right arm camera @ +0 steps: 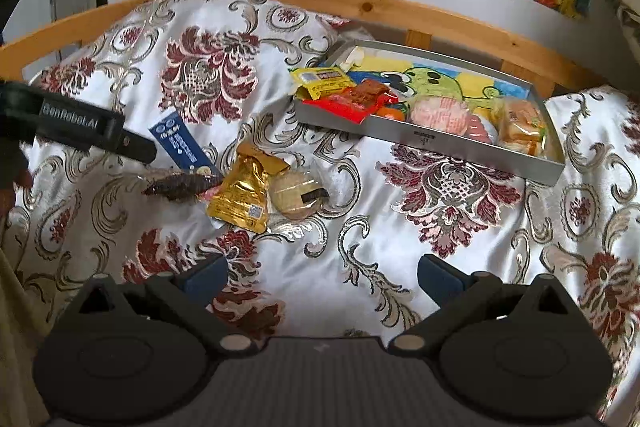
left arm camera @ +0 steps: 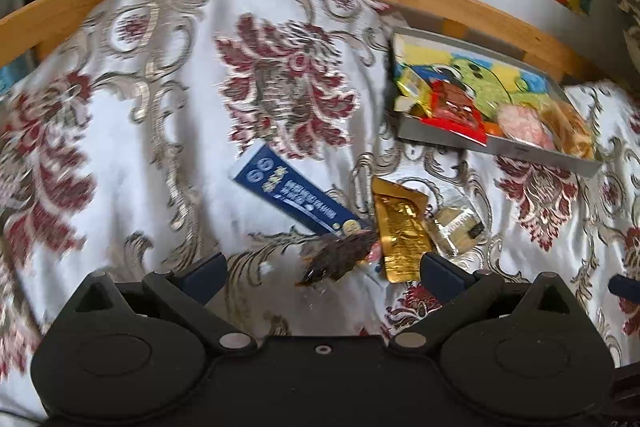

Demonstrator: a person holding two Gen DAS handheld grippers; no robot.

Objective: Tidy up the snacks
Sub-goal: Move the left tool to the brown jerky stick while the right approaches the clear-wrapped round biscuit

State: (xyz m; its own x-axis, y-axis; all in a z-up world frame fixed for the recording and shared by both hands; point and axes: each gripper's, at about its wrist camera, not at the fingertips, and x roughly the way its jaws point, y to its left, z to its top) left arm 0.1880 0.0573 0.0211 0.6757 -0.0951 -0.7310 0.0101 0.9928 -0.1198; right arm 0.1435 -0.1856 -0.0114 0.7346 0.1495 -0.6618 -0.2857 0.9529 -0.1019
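Both tools stand released: left tool above the dark snack, right tool over the bed, grasping nothing.

Two low, forward-facing wrist views, sharing bedspread and tray.

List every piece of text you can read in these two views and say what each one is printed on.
"GenRobot.AI": white lettering on the side of the left hand-held gripper, seen in the right wrist view.
Blue packet: white print and round emblems, too blurred to read.
Gold pouch: a code square and small print, unreadable.
Grey tray: a small dark mark on its front wall, too small to read.
Yellow wrapper: label blurred.
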